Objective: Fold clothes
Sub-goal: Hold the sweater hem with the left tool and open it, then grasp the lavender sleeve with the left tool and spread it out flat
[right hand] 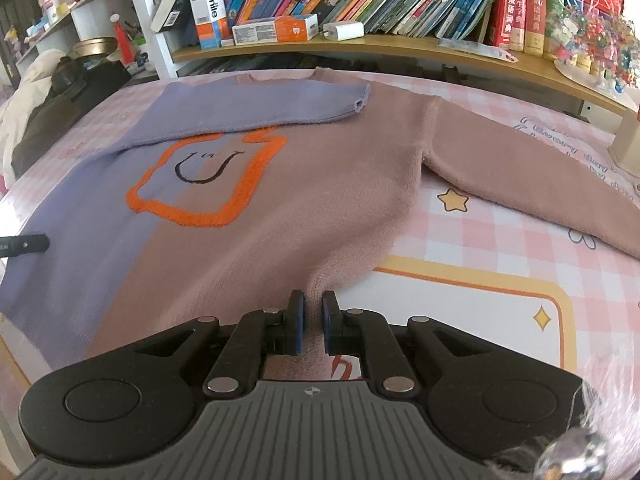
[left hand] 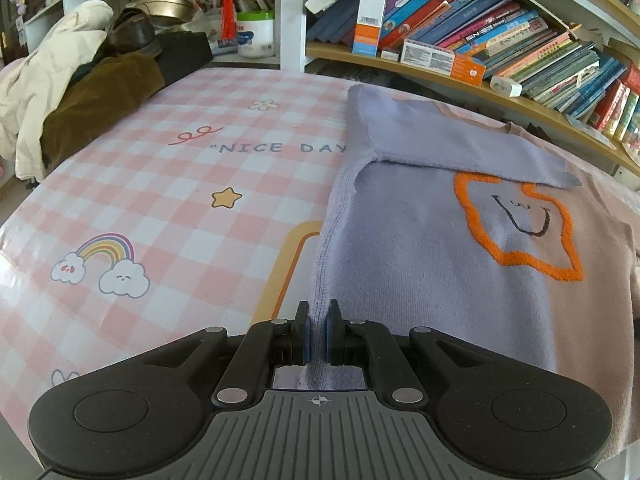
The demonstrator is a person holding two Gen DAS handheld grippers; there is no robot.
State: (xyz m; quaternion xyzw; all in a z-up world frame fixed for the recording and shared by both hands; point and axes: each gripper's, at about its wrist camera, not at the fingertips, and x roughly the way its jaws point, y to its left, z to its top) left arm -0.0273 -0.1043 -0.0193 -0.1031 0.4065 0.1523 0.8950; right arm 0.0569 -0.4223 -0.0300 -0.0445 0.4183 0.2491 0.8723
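Observation:
A lilac and dusty-pink sweater [left hand: 420, 248] with an orange outlined smiley lies flat on the pink checked tablecloth. Its lilac sleeve [left hand: 440, 140] is folded across the chest. My left gripper [left hand: 318, 334] is shut on the sweater's lilac hem corner. In the right wrist view the sweater [right hand: 304, 184] fills the middle, and its pink sleeve [right hand: 520, 172] lies stretched out to the right. My right gripper [right hand: 312, 322] is shut on the pink hem corner. A dark fingertip of the left gripper [right hand: 28, 243] shows at the left edge.
A pile of clothes and a dark bag [left hand: 80, 92] sits at the table's far left. A bookshelf [right hand: 360, 46] full of books runs along the back edge. A colourful ornament [right hand: 596, 40] stands at the back right. The tablecloth [left hand: 180, 184] lies bare left of the sweater.

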